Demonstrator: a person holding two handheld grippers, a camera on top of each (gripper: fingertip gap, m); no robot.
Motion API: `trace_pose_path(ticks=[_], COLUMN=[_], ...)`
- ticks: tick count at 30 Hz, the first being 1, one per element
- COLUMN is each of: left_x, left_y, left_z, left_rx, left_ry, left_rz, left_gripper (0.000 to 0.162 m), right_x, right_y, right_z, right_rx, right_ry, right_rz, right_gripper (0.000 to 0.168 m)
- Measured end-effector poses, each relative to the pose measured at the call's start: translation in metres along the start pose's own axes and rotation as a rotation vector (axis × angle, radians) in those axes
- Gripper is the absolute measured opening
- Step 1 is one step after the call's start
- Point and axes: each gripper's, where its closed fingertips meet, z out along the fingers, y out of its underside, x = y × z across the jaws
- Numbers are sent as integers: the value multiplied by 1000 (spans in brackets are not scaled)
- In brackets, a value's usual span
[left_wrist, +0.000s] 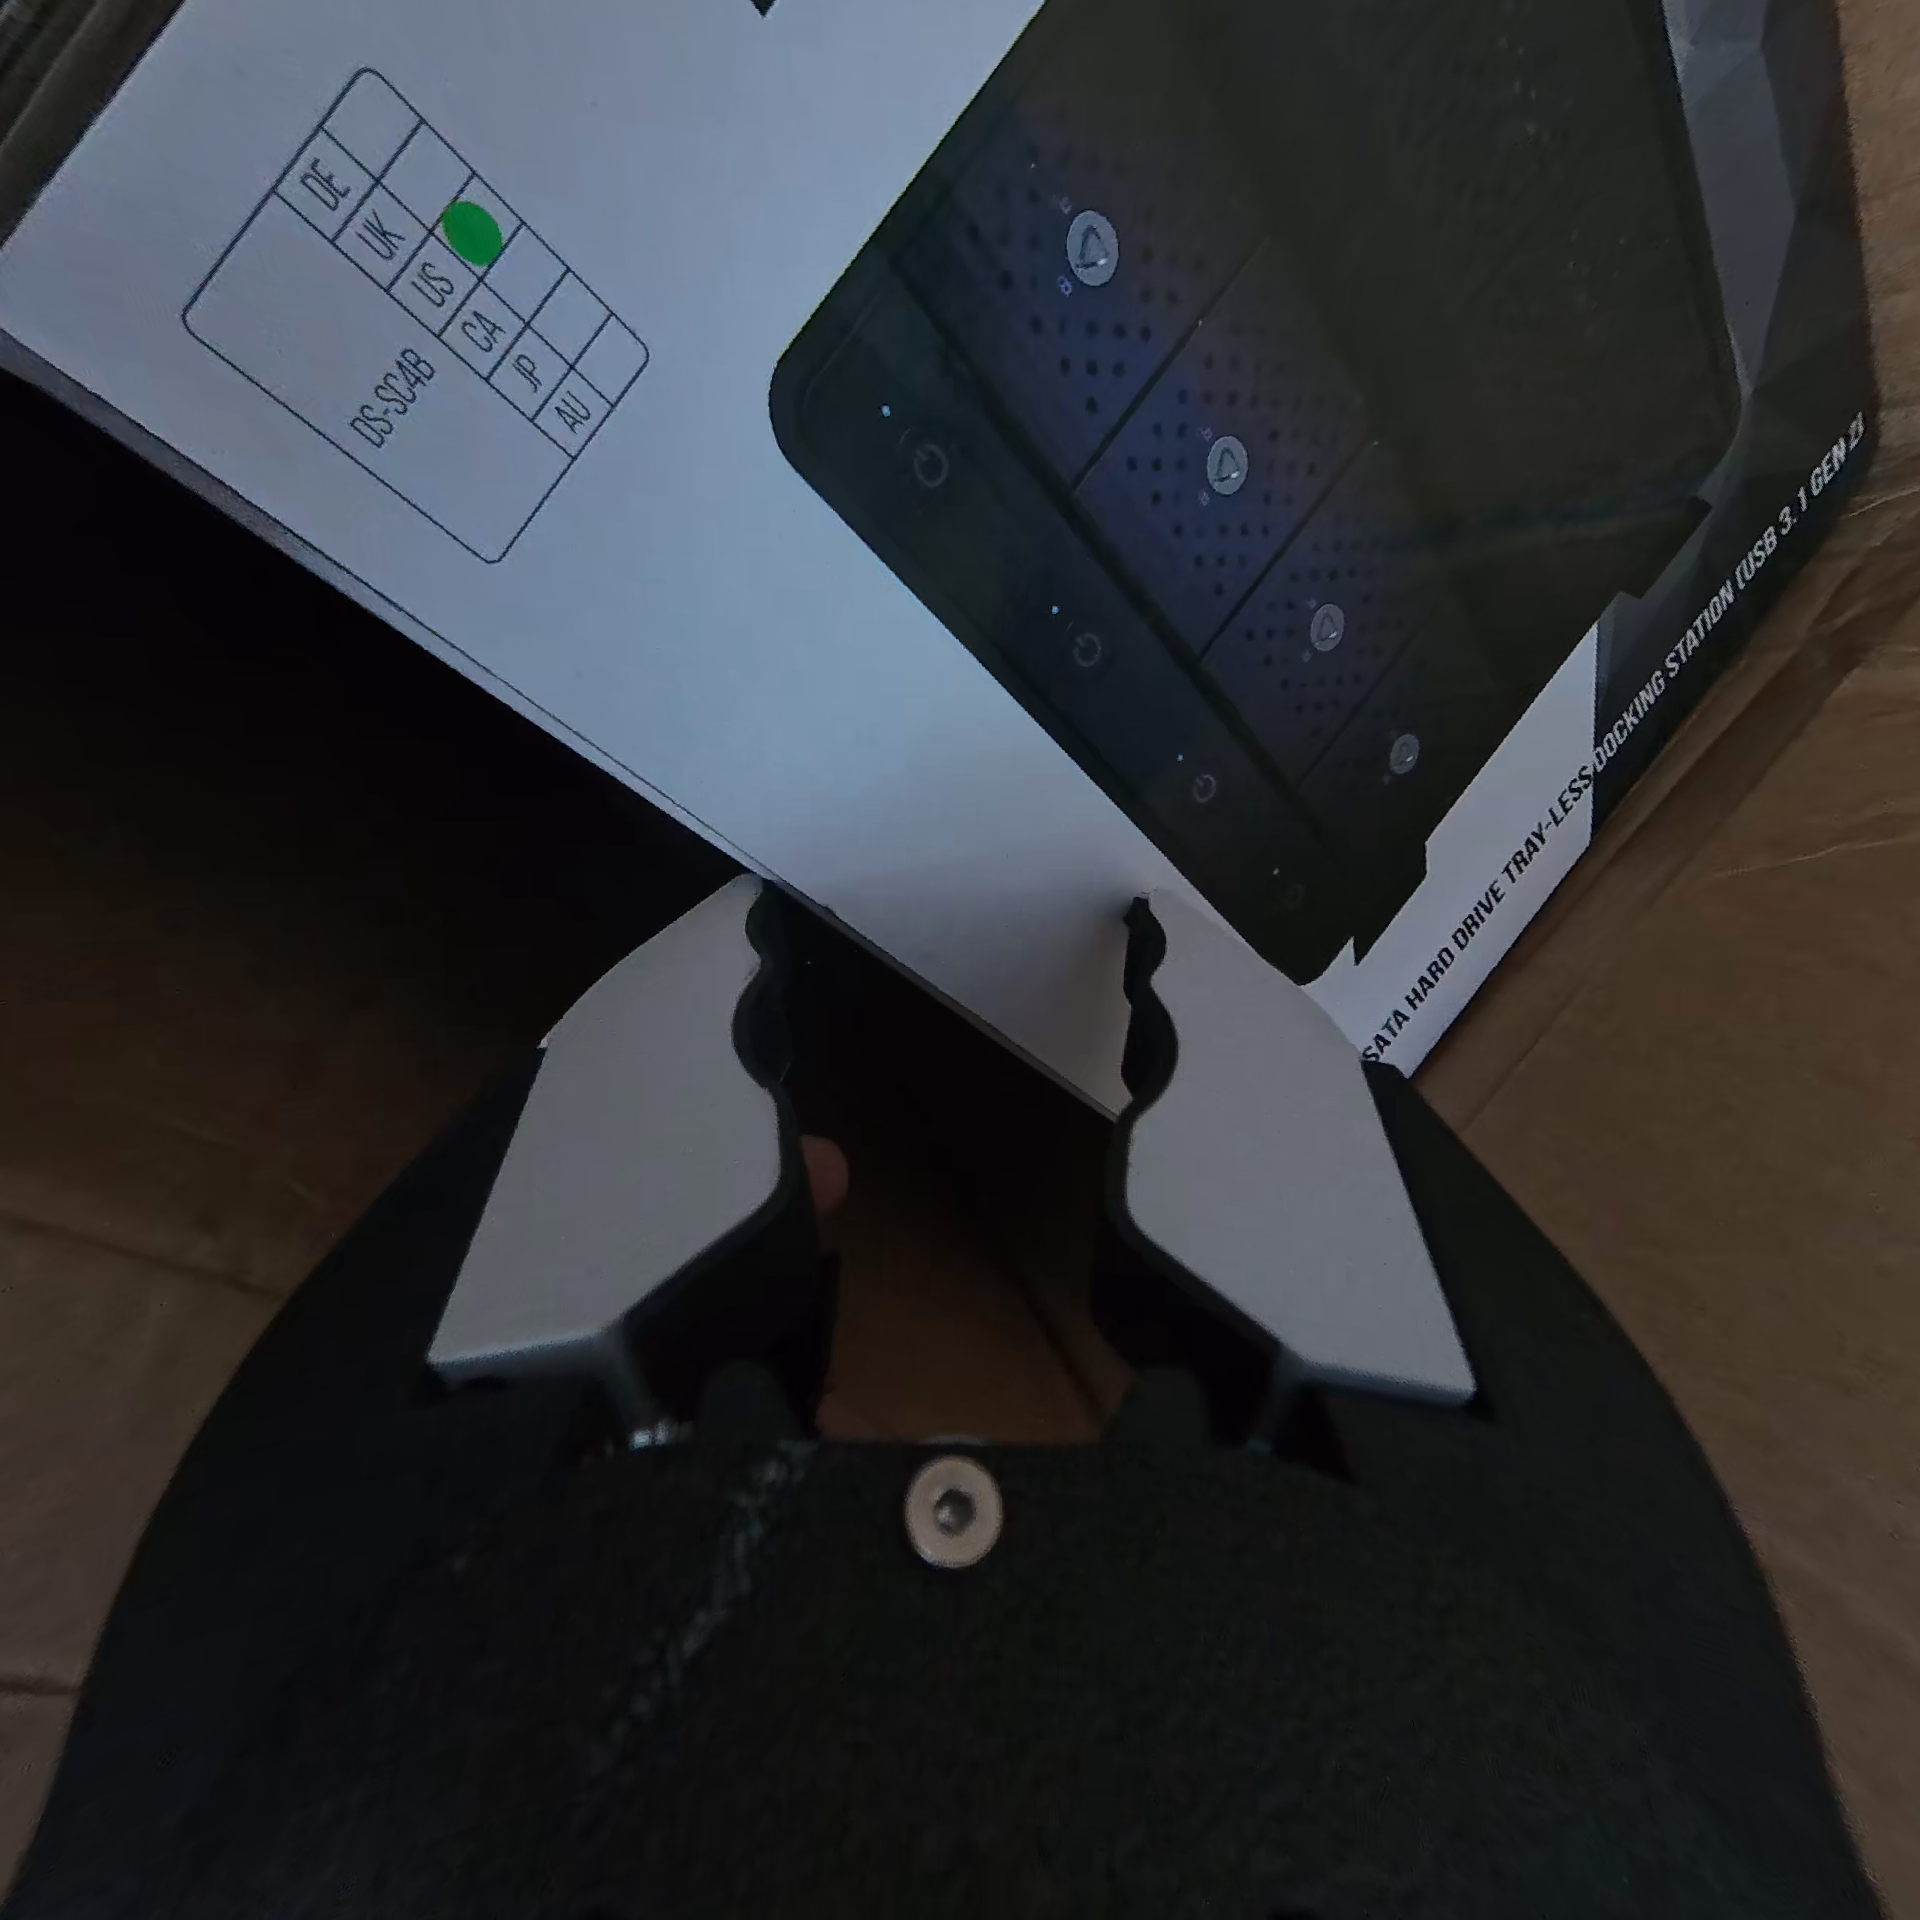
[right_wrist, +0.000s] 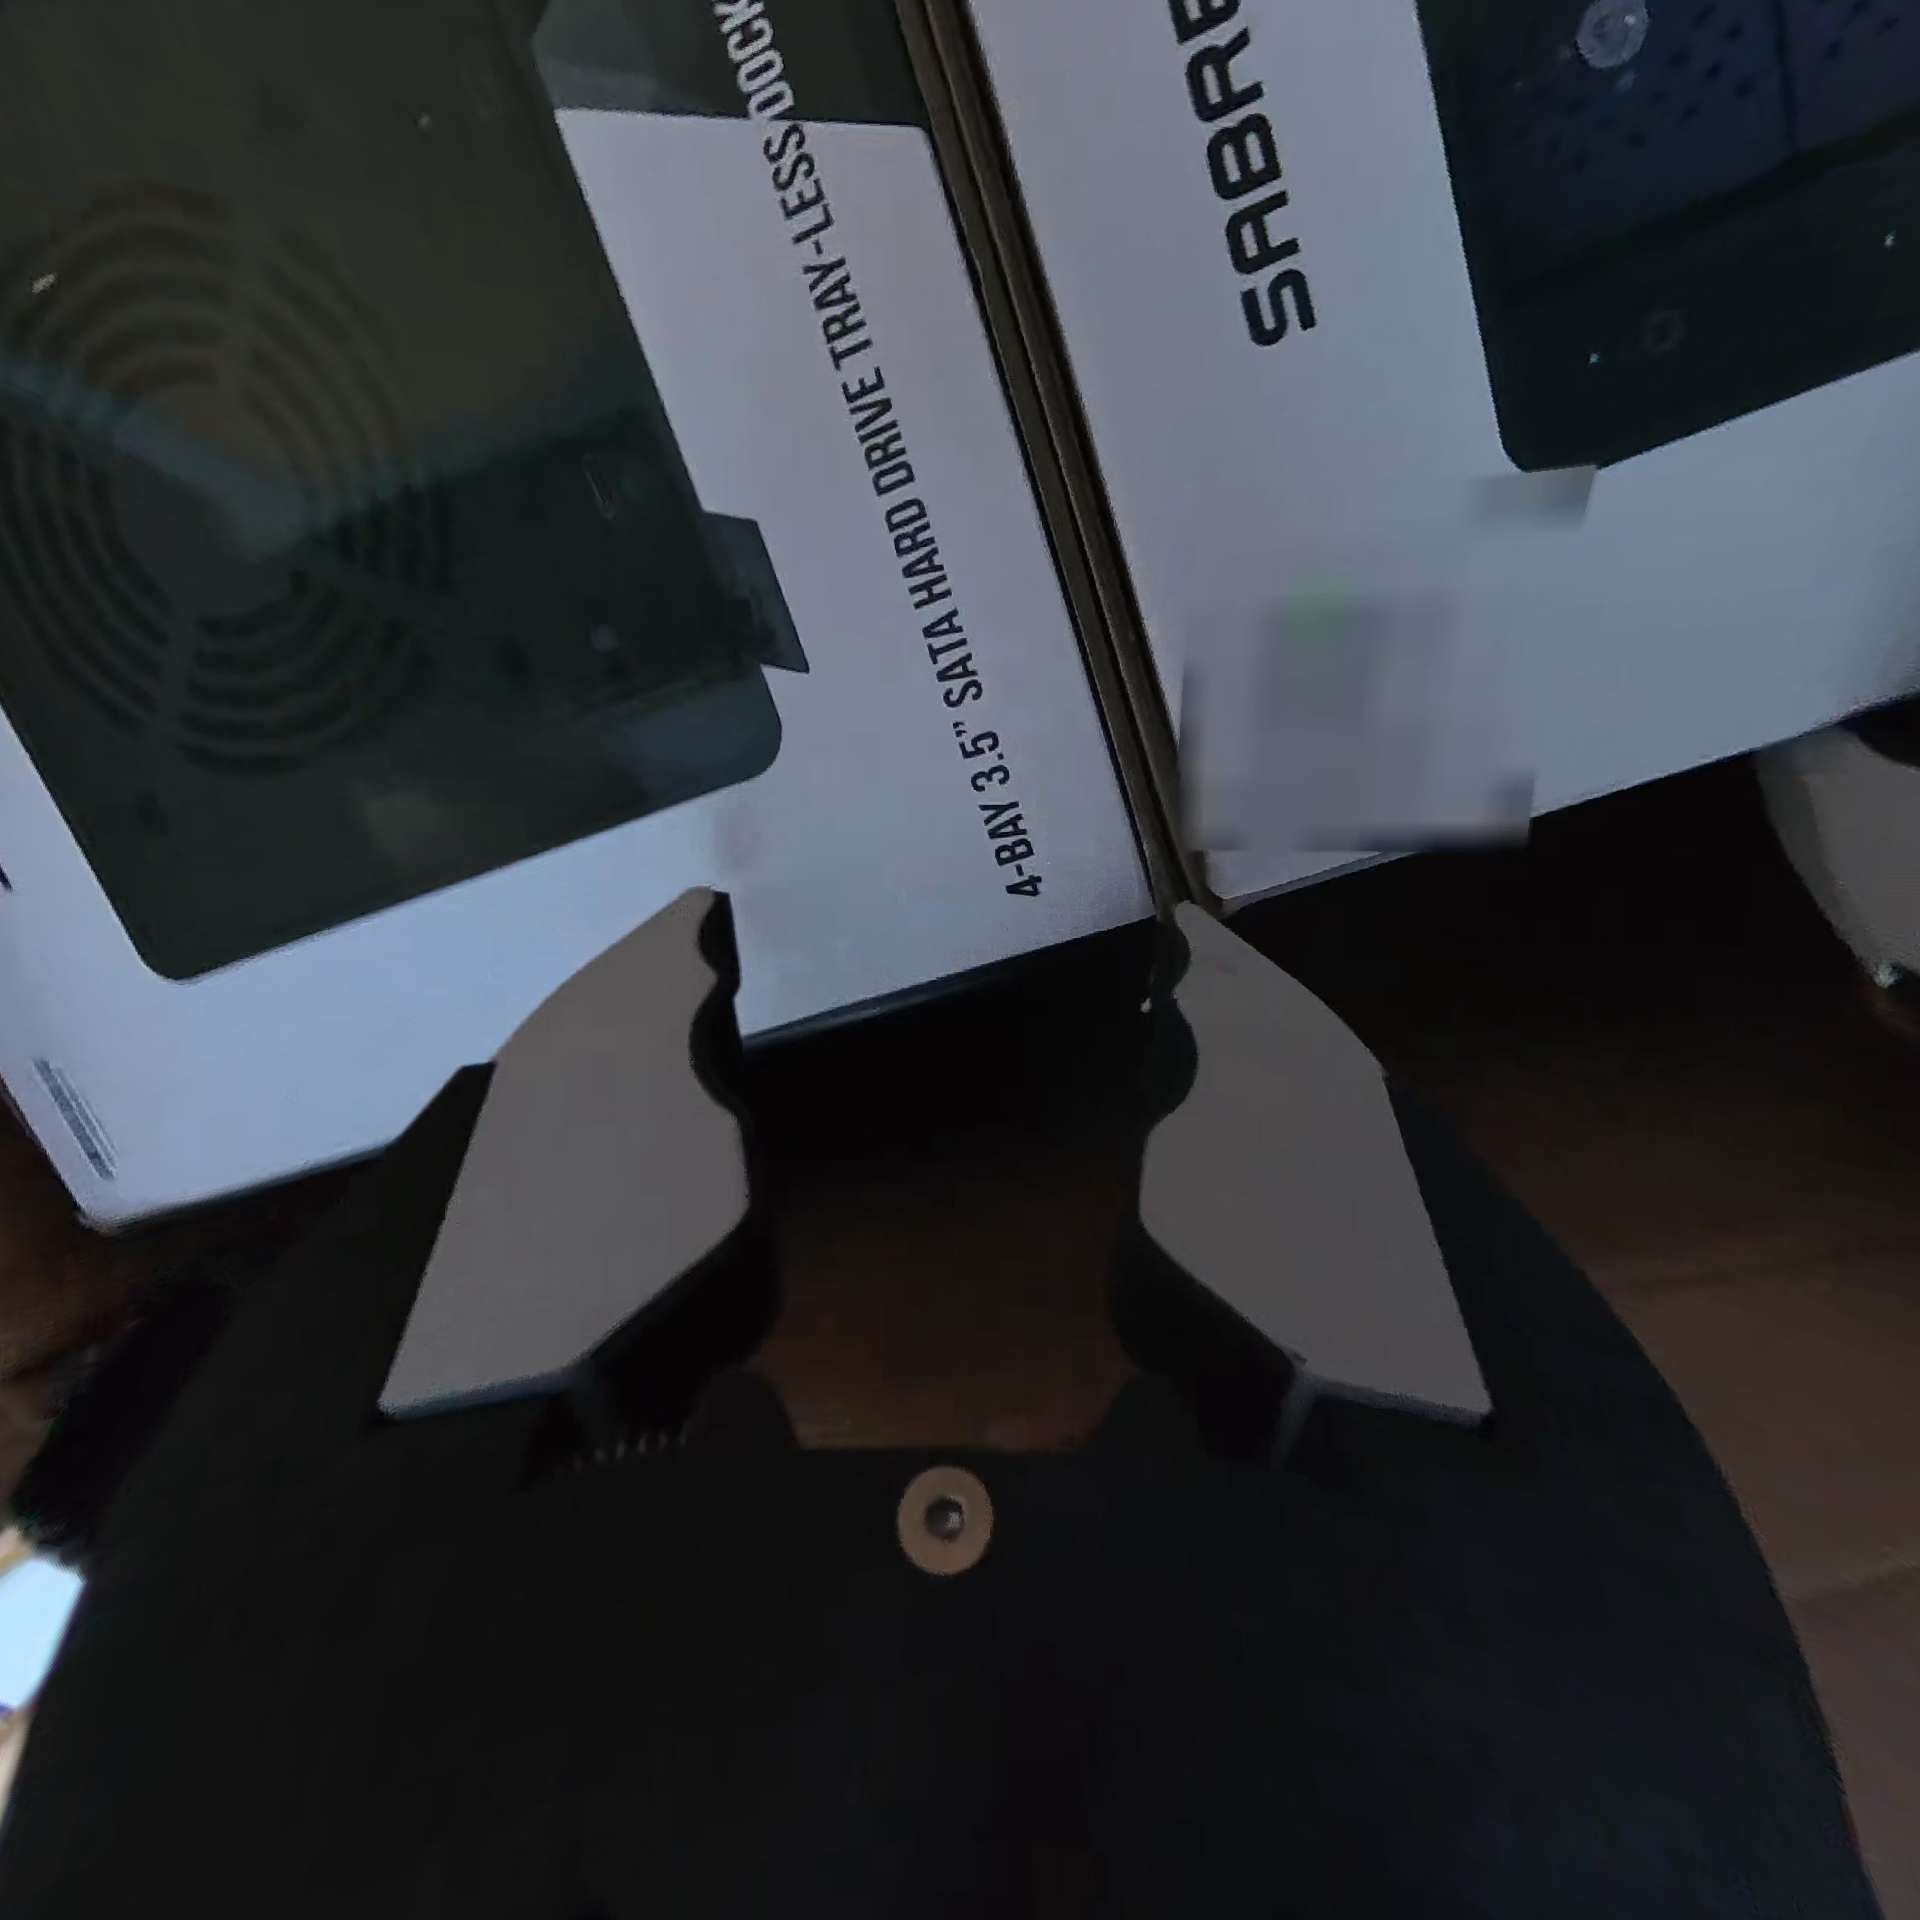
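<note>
The left hand-held gripper (left_wrist: 945, 904) stood released, its two pale fingers spread with nothing between them. Its fingertips (left_wrist: 1195, 925) sat at the lower edge of a white retail box (left_wrist: 665, 582) printed with a picture of a black, perforated device; whether they touched the card I could not tell. That box leaned inside a brown cardboard carton (left_wrist: 1714, 1039), whose wall rose to the gripper's right, with deep shadow to its left.

The right hand-held gripper (right_wrist: 951, 935) was likewise spread and empty. Straight ahead of it lay another white box (right_wrist: 914, 623), showing a dark device with a round fan grille. A second matching box (right_wrist: 1382, 436) pressed against it on the right, the seam between them running to the right fingertip.

Judging by the stiff printed card and pictured hardware, these boxes probably handled as rigid, smooth, fairly heavy loads. A free edge or corner looked the best hold, since the broad faces seemed too wide for the spread fingers.
</note>
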Motion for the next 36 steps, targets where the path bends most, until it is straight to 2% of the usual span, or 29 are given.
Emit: trace_pose_path(ticks=[5,12,17,21,23,26,30,36], left_x=[1,7,7,7,5,4,3,3], left_y=[5,10,11,14,15,17,18,18], left_z=[7,8,3,0,-1,-2,-4,-5], left_rx=[-17,-3,4,-66,-52,-39,-66,-63], left_ry=[10,-22,-51,-64,-51,-39,-25,-22], left_rz=[-43,-42,-77,-89,-95,-81,-62,-53], left_gripper=[59,61,61,61,59,58,57,56], right_x=[1,-9,-11,-18,-18,-11,-13,-12], right_y=[7,12,10,9,6,1,-1,-1], right_z=[2,2,1,1,-1,-3,-3,-6], right_rx=[-12,17,46,33,79,104,107,107], right_ry=[-28,-56,-61,-59,-86,-76,-59,-56], right_rz=[-184,-226,-194,-150,-93,-6,20,38], right_gripper=[80,96,96,107,105,93,104,101])
